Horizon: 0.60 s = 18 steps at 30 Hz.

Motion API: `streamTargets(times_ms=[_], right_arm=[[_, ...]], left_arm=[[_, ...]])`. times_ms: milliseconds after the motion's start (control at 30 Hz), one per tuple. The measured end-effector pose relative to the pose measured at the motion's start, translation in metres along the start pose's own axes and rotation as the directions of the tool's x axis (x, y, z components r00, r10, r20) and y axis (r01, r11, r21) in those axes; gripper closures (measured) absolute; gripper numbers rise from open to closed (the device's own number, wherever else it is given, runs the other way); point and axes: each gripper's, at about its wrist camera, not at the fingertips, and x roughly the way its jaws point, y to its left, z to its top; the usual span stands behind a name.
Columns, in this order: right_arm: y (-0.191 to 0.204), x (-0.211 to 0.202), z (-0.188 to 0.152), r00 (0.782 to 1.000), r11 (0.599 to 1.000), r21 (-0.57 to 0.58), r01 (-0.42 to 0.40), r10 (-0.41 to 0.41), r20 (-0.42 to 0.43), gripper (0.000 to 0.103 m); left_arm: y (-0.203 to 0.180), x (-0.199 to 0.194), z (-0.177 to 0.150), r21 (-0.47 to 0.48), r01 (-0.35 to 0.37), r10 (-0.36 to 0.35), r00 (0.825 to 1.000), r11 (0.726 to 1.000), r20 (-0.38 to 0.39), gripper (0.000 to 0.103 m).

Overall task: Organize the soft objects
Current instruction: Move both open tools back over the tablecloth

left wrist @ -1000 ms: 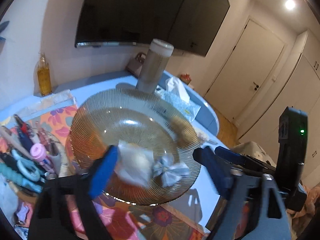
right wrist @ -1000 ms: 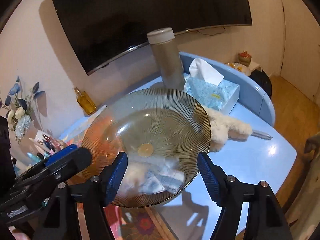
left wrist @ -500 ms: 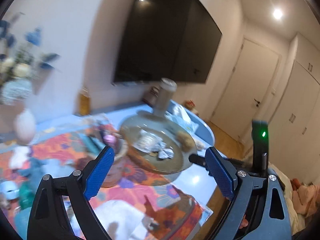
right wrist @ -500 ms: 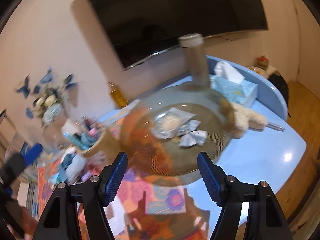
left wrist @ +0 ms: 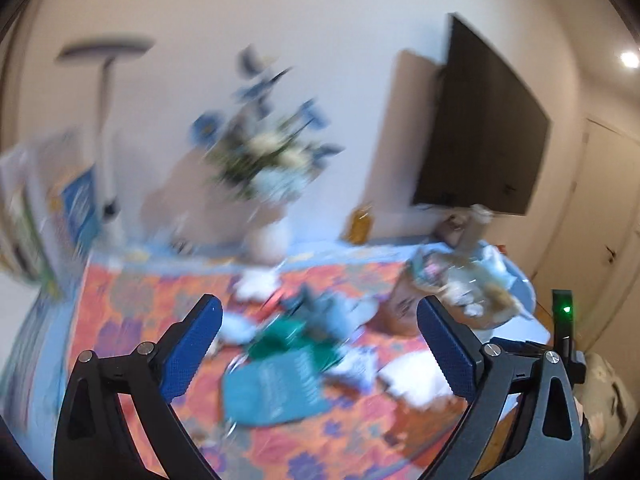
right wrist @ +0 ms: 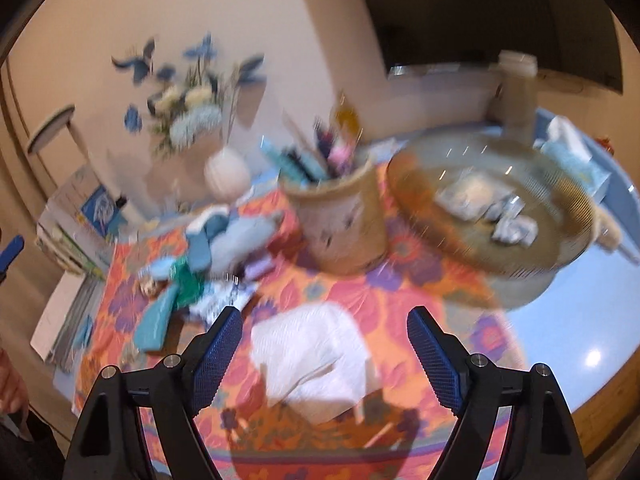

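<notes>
Both your left gripper (left wrist: 318, 346) and right gripper (right wrist: 324, 354) have jaws opening with nothing clamped, above soft cloths (right wrist: 216, 236) lying left of the glass bowl (right wrist: 492, 216) on the tabletop (right wrist: 592, 320).

On the flowered cloth (right wrist: 404, 276) you had a folded white napkin (right wrist: 310, 354) lying flat near its front edge. Left of the napkin lay a loose heap: a light blue and teal plush toy (right wrist: 228, 240), with green fabric (right wrist: 186, 284) and a teal pouch (right wrist: 154, 324) just in front of it. In the ribbed glass bowl (right wrist: 568, 208) at the cloth's right end sat a clear packet (right wrist: 468, 196) and crumpled silvery-blue bows (right wrist: 514, 226).
</notes>
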Motion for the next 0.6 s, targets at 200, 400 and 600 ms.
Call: streamTargets(times_ms=[200, 400, 600], right_arm=[[0.007, 0.030, -0.013, 0.997, 1.000, -0.012, 0.009, -0.010, -0.082, 0.020], [-0.001, 0.050, -0.017, 0.992, 1.000, 0.003, 0.029, -0.028, -0.126, 0.019], [-0.004, 0.081, -0.028, 0.980, 0.999, 0.028, 0.027, -0.021, -0.198, 0.019]], left_arm=[[0.042, 0.046, -0.058, -0.124, 0.049, -0.061, 0.993, 0.991, -0.096, 0.005], [0.020, 0.081, -0.102, -0.034, 0.061, -0.066, 0.981, 0.998, -0.182, 0.005], [0.005, 0.104, -0.113, 0.047, 0.014, -0.003, 0.974, 0.999, -0.227, 0.004]])
